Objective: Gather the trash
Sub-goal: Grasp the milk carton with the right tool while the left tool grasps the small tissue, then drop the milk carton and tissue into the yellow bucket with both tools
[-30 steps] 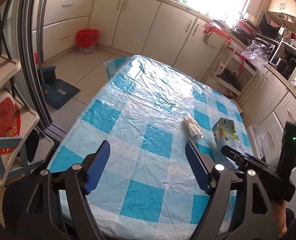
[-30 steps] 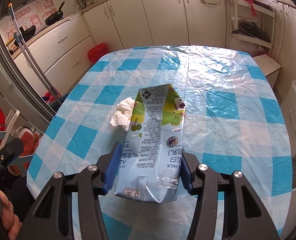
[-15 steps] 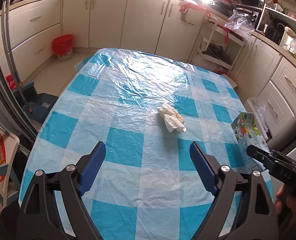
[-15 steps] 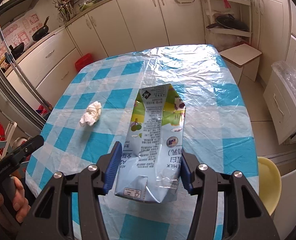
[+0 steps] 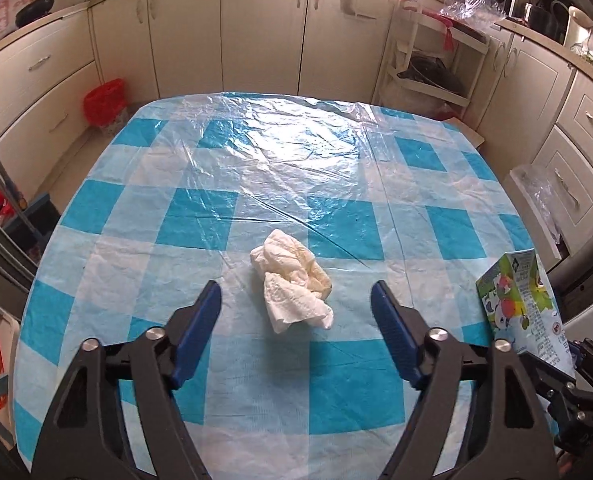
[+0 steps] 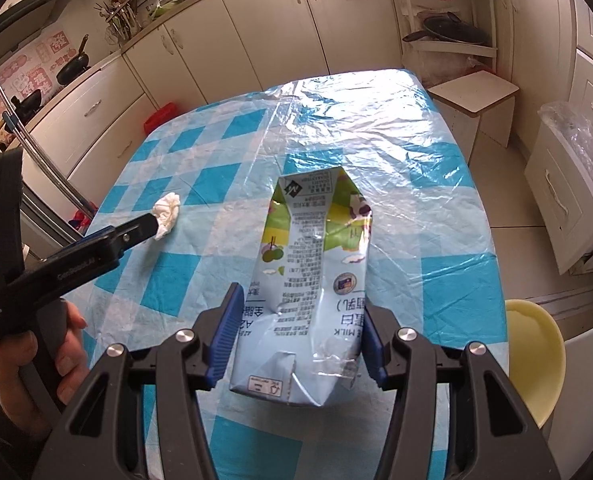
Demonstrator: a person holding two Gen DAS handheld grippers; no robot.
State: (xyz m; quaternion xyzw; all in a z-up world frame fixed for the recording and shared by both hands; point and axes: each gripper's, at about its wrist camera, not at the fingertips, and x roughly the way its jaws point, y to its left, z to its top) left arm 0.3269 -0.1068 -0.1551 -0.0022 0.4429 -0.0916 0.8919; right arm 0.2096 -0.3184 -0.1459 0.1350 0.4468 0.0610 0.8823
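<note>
Left wrist view: crumpled tissue point(image 5: 292, 282) lies at frame centre on the table point(image 5: 108, 240), which is covered in a blue-and-white checked cloth under a wrinkled, glossy clear plastic sheet. The tissue is white, creased, faintly yellowed on its right side. Left gripper point(image 5: 296, 312) has its blue ribbed pads spread to either side of the tissue; the jaws are closing, pads not touching it. Nothing lies between the gripper and the tissue.

Right wrist view: right gripper point(image 6: 300, 334) pinches a milk carton point(image 6: 312, 280) by its lower end. The carton is a dented, pale blue box with green print, and its folded top points toward the upper part of the frame. It sits at the far right edge of the left wrist view.

Surroundings: cream cabinets point(image 5: 264, 28) across the top of the frame, a red bin point(image 5: 105, 100) at upper left on the floor, a yellow stool point(image 6: 536, 356) at lower right beside the table. A hand point(image 6: 28, 364) at lower left holds the left gripper's handle.
</note>
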